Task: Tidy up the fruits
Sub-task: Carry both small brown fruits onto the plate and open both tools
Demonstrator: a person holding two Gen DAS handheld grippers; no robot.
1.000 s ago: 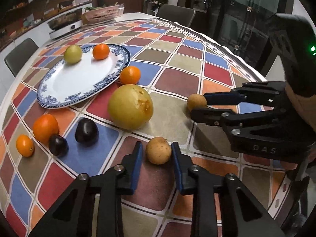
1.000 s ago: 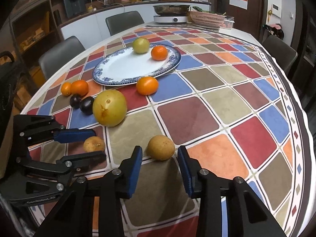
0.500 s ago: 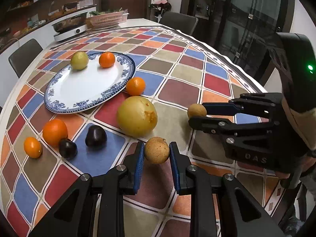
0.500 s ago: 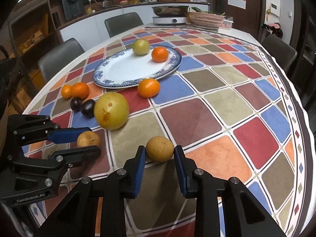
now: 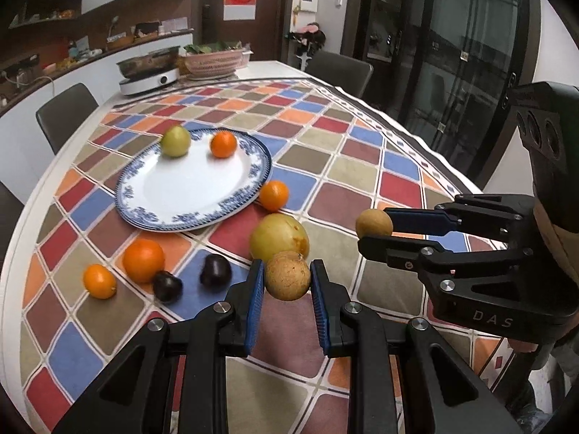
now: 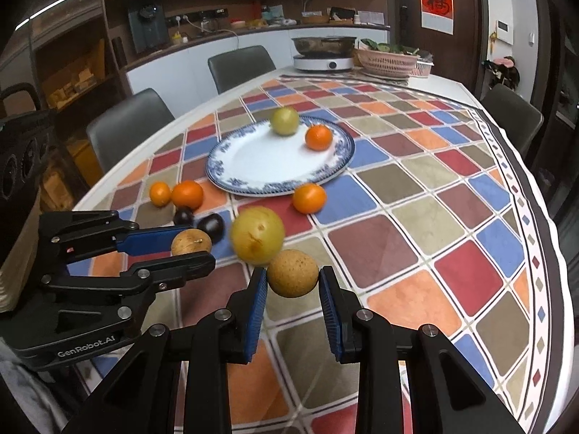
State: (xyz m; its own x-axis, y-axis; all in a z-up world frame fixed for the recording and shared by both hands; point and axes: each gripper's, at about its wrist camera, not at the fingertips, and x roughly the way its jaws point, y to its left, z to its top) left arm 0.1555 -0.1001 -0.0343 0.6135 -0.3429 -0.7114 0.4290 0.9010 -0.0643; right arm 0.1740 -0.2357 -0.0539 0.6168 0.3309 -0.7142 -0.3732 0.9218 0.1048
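Two brown fruits are pinched, one in our left gripper (image 5: 287, 282) and one in our right gripper (image 6: 293, 279). Next we carry them to the plate (image 5: 195, 213) at eleven o'clock.

Steel pot (image 6: 323, 44) on white cooker (image 6: 323, 62); pink basket (image 6: 390, 60) beside; grey chairs (image 6: 240, 66) around checkered tablecloth (image 6: 416, 195)

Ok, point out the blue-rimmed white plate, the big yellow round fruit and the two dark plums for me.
Blue-rimmed white plate (image 6: 253, 166): right wrist view, bare white centre.
Big yellow round fruit (image 5: 278, 237): left wrist view, middle of its skin.
Two dark plums (image 5: 215, 271): left wrist view, on the right-hand plum's top.
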